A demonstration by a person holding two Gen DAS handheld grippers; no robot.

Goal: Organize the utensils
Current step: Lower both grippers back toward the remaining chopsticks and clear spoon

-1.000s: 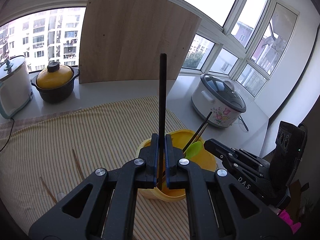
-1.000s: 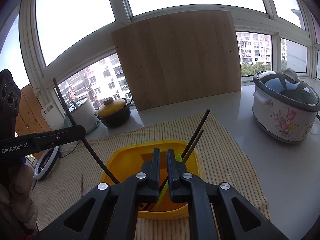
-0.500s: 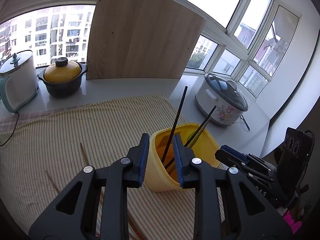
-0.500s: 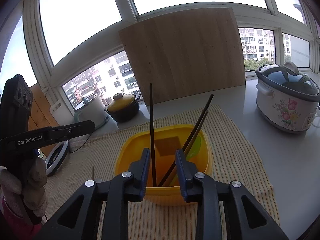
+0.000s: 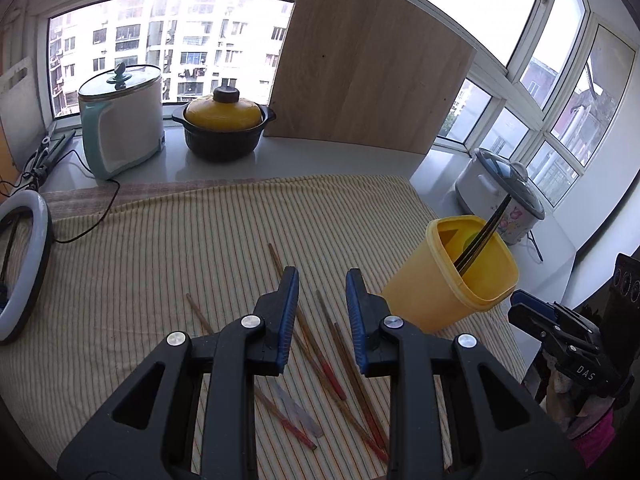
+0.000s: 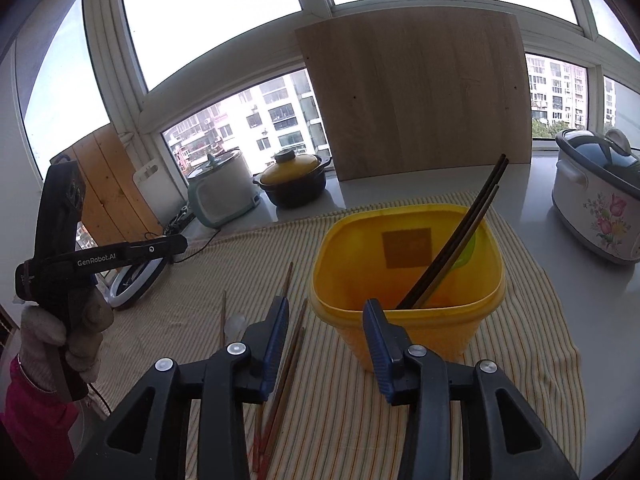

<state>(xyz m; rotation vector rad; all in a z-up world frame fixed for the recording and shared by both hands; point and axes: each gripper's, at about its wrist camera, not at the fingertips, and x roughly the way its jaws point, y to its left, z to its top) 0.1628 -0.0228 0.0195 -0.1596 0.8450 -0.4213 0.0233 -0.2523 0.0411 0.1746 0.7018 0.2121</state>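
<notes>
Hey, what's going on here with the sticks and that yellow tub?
A person with a claw tool in each hand is sorting chopsticks into the yellow container. A few dark chopsticks already lean inside it. Both the left claw and the right claw are open and empty. Several wooden chopsticks lie loose on the striped cloth.

One yellow tub (image 5: 448,284), three pots, one board (image 5: 368,80), two grippers.

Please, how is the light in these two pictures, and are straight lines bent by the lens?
Left wrist view: daylight from the windows, sky overexposed to white, wooden board edges curved by fisheye, dark corners. Right wrist view: upper window panes blown out, window frames bowed, yellow container evenly lit with no hard shadow.
</notes>
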